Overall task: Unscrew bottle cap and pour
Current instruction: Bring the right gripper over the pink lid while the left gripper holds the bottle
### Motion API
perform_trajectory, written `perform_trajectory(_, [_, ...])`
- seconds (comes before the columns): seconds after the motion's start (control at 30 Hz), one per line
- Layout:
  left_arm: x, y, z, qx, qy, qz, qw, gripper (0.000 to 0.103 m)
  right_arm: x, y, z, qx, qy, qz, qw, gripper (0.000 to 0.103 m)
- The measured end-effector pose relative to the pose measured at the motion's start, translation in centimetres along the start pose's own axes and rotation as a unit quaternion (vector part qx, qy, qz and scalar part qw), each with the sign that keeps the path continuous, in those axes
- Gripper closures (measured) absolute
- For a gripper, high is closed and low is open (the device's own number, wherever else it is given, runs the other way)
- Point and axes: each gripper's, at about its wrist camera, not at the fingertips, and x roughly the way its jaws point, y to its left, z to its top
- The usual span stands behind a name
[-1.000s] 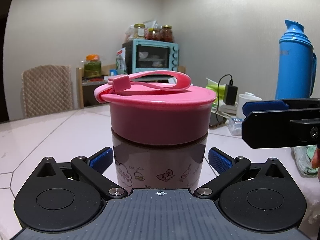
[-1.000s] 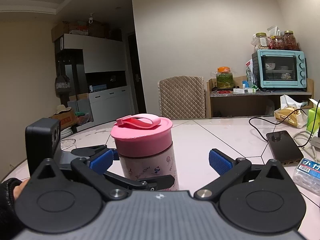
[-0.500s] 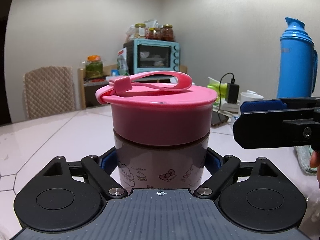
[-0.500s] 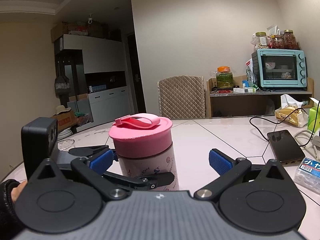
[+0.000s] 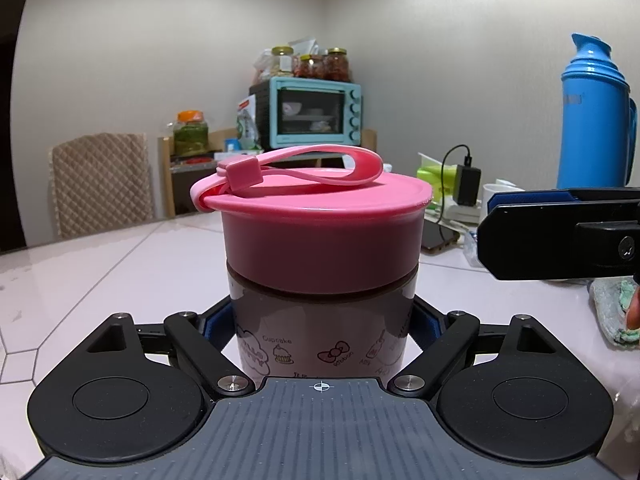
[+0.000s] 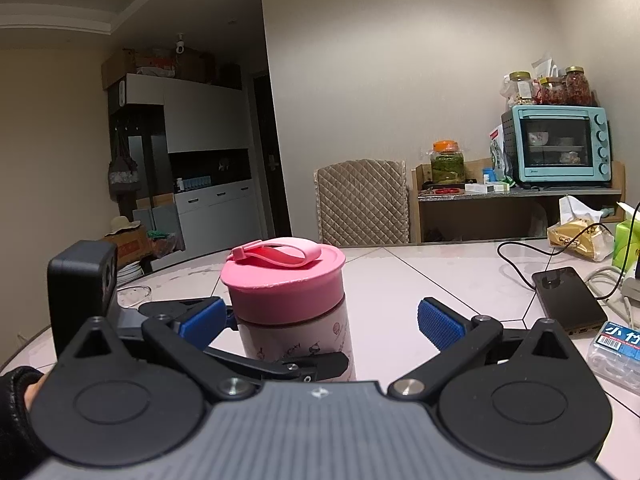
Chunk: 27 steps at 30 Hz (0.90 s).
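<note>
A pink-capped bottle (image 5: 320,320) with cartoon prints stands upright on the white table. Its pink screw cap (image 5: 320,232) carries a pink loop strap (image 5: 304,164). My left gripper (image 5: 322,320) is shut on the bottle's body below the cap, blue pads pressed to both sides. In the right wrist view the bottle (image 6: 294,320) stands left of centre with its cap (image 6: 284,276) on, held by the left gripper (image 6: 280,364). My right gripper (image 6: 320,318) is open and empty, level with the cap, its left pad beside the cap. It also shows in the left wrist view (image 5: 560,236).
A blue thermos (image 5: 596,116) stands at the far right. A phone on a charging cable (image 6: 568,296), a small plastic box (image 6: 618,350), a tissue pack (image 6: 628,240) and a white mug (image 5: 494,200) lie on the table's right side. A chair (image 6: 362,204) and a shelf with a teal oven (image 6: 556,144) stand behind.
My left gripper closed from open onto the bottle's body. My right gripper shifted slightly toward the cap and stayed open.
</note>
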Motion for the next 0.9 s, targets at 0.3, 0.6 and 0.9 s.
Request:
perform_trajectory(0.3, [-1.9, 1.9, -0.1, -0.002, -0.002, 0.015, 0.9999, 0.013, 0.2, 0.6, 0.2, -0.003, -0.002, 0.007, 1.0, 0.0])
perform_trajectory(0.6, [-3.7, 4.3, -0.6, 0.001, 0.008, 0.014, 0.9999, 0.013, 0.8, 1.6, 0.5, -0.014, -0.001, 0.022, 1.0, 0.0])
perform_trajectory(0.9, [-4.8, 6.2, -0.8, 0.011, 0.009, -0.002, 0.9999, 0.013, 1.6, 2.8, 0.7, -0.028, 0.006, 0.038, 0.999, 0.0])
